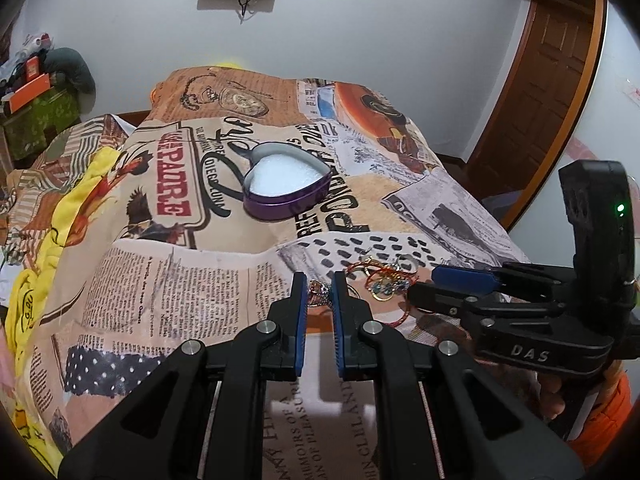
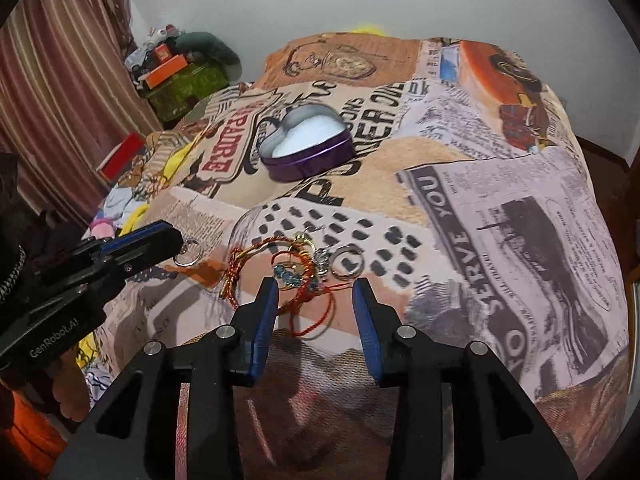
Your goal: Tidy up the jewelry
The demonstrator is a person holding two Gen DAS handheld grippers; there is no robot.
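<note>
Ring point(image 1: 319, 295) half hidden between left claw point(image 1: 320, 286) fingers, details blurred

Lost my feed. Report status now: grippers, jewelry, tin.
Left gripper closed on a ring. Right gripper open over the jewelry pile. Heart tin open, only white padding inside, farther back on the blanket. Path unobstructed.

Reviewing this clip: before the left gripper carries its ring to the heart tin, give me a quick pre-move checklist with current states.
1. Left gripper closed on jeweled ring: ok.
2. Ring lifted off the printed cloth: cannot tell.
3. Heart tin open, white padding showing: ok.
4. Path to the tin free of objects: ok.
5. Right gripper open, holding nothing: ok.
6. Red cord bracelets untangled from the other pieces: not ok.
</note>
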